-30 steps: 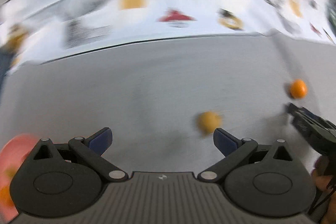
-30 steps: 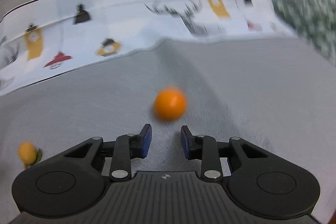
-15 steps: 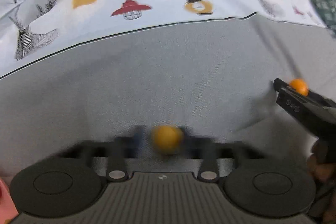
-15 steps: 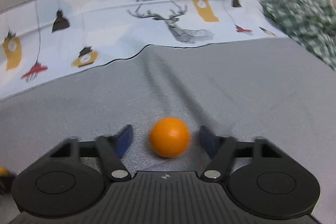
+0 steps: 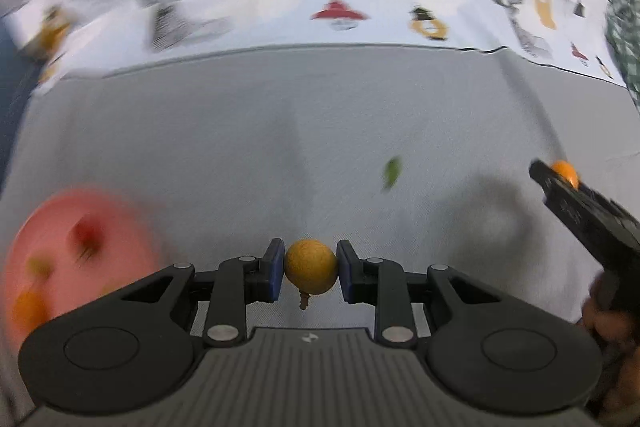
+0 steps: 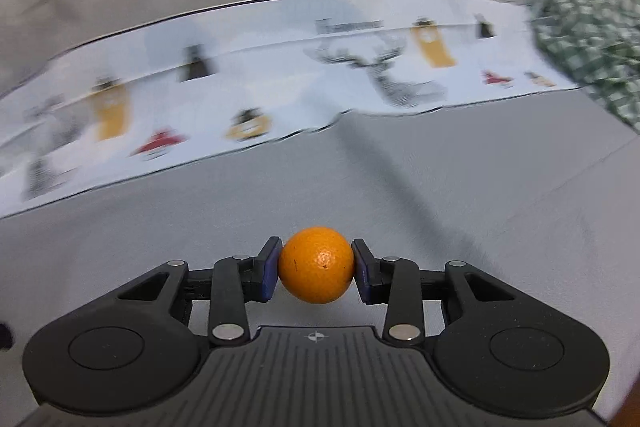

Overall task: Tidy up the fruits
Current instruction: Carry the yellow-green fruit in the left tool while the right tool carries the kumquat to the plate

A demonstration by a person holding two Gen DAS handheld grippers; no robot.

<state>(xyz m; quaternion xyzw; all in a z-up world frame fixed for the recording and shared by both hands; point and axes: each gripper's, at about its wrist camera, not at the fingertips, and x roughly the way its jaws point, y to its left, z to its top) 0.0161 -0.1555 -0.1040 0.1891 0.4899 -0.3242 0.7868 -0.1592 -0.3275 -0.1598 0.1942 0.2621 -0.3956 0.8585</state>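
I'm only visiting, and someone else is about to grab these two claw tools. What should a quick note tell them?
Left gripper: shut on a yellow-brown fruit, lifted off the grey cloth.
Right gripper: shut on an orange, also off the cloth.
Pink plate, at the left, already holds a few blurred fruits.
A green scrap lies on the cloth.
Left to do, probably: set both fruits on the plate.

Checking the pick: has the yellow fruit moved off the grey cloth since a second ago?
Yes. The yellow fruit lay free on the grey cloth; now the left gripper has closed on it, with the pink plate back in view.
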